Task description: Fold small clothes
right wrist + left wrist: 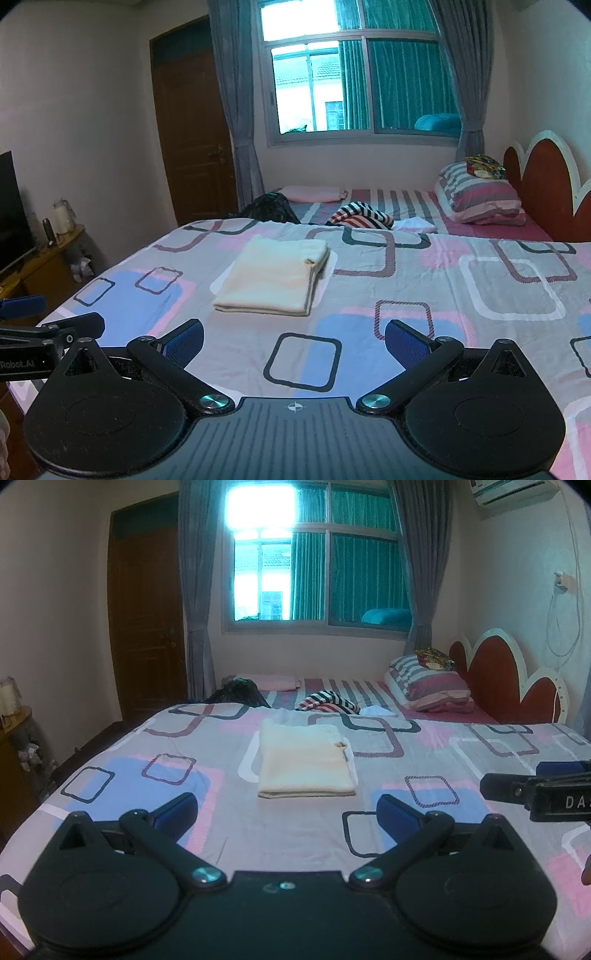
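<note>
Cream cloth (306, 762), soft, light and floppy, lies folded mid-bed (461, 753); 2 grippers, left (287, 809) and right (294, 338), hover empty, fingers spread. Best pinched at a corner.

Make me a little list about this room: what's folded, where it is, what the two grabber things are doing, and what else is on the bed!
folded thing: cream cloth, a neat rectangle
where: lying flat on the patterned bedsheet
left gripper: jaws wide open, holding nothing, short of the cloth
right gripper: jaws wide open, holding nothing, short of the cloth
further back: striped garment in a crumpled heap, dark garment, folded pink cloth
near headboard: striped pillow
</note>
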`<state>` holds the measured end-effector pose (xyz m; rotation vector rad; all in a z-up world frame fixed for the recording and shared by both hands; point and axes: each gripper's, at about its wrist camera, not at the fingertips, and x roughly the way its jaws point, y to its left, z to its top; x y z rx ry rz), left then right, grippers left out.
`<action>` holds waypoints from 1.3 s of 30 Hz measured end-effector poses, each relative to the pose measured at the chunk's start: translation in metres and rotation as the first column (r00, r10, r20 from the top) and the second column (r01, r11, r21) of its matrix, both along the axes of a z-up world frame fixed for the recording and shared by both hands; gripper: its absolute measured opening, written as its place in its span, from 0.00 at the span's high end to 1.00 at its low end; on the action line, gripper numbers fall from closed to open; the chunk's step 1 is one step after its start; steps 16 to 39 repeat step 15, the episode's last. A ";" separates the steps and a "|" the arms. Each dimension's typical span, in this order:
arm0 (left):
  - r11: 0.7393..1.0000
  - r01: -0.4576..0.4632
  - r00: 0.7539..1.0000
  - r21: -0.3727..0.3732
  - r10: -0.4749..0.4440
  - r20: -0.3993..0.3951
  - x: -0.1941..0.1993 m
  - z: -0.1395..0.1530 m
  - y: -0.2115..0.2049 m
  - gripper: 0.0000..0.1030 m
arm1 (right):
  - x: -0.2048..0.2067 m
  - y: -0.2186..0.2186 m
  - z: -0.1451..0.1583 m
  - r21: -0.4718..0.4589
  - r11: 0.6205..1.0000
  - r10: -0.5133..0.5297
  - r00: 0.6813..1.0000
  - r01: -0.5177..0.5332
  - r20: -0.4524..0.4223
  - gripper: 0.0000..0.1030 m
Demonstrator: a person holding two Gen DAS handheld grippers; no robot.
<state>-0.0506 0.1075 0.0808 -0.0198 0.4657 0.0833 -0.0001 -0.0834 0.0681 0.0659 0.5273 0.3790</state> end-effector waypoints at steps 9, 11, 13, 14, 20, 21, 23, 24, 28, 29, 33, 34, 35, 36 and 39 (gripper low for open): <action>1.000 0.020 0.999 0.003 -0.020 0.027 -0.001 0.002 0.000 0.00 | 0.001 0.001 -0.001 0.001 1.000 -0.007 1.000 0.007 -0.003 0.00; 1.000 0.006 1.000 -0.023 -0.005 0.011 -0.001 0.002 0.001 0.01 | 0.000 0.001 -0.001 0.002 1.000 -0.009 1.000 0.009 -0.002 0.00; 1.000 0.008 1.000 -0.027 -0.008 0.006 0.001 0.000 0.001 0.00 | 0.000 0.001 -0.001 0.000 1.000 -0.005 1.000 0.005 -0.007 0.00; 1.000 0.005 1.000 -0.017 -0.005 0.005 0.001 0.000 0.000 0.00 | 0.000 0.002 -0.001 -0.003 1.000 -0.003 1.000 0.003 -0.008 0.00; 1.000 0.004 1.000 -0.011 -0.004 0.005 0.001 -0.001 -0.001 0.00 | 0.000 0.002 -0.001 -0.003 1.000 -0.001 1.000 0.001 -0.007 0.00; 1.000 0.004 1.000 -0.011 -0.004 0.005 0.001 -0.001 -0.001 0.00 | 0.000 0.002 -0.001 -0.003 1.000 -0.001 1.000 0.001 -0.007 0.00; 1.000 0.004 1.000 -0.011 -0.004 0.005 0.001 -0.001 -0.001 0.00 | 0.000 0.002 -0.001 -0.003 1.000 -0.001 1.000 0.001 -0.007 0.00; 1.000 0.004 1.000 -0.011 -0.004 0.005 0.001 -0.001 -0.001 0.00 | 0.000 0.002 -0.001 -0.003 1.000 -0.001 1.000 0.001 -0.007 0.00; 1.000 0.004 1.000 -0.011 -0.004 0.005 0.001 -0.001 -0.001 0.00 | 0.000 0.002 -0.001 -0.003 1.000 -0.001 1.000 0.001 -0.007 0.00; 1.000 0.004 1.000 -0.011 -0.004 0.005 0.001 -0.001 -0.001 0.00 | 0.000 0.002 -0.001 -0.003 1.000 -0.001 1.000 0.001 -0.007 0.00; 1.000 0.004 1.000 -0.011 -0.004 0.005 0.001 -0.001 -0.001 0.00 | 0.000 0.002 -0.001 -0.003 1.000 -0.001 1.000 0.001 -0.007 0.00; 1.000 0.004 1.000 -0.011 -0.004 0.005 0.001 -0.001 -0.001 0.00 | 0.000 0.002 -0.001 -0.003 1.000 -0.001 1.000 0.001 -0.007 0.00; 1.000 0.004 1.000 -0.011 -0.004 0.005 0.001 -0.001 -0.001 0.00 | 0.000 0.002 -0.001 -0.003 1.000 -0.001 1.000 0.001 -0.007 0.00; 1.000 0.004 1.000 -0.011 -0.004 0.005 0.001 -0.001 -0.001 0.00 | 0.000 0.002 -0.001 -0.003 1.000 -0.001 1.000 0.001 -0.007 0.00; 1.000 0.004 1.000 -0.011 -0.004 0.005 0.001 -0.001 -0.001 0.00 | 0.000 0.002 -0.001 -0.003 1.000 -0.001 1.000 0.001 -0.007 0.00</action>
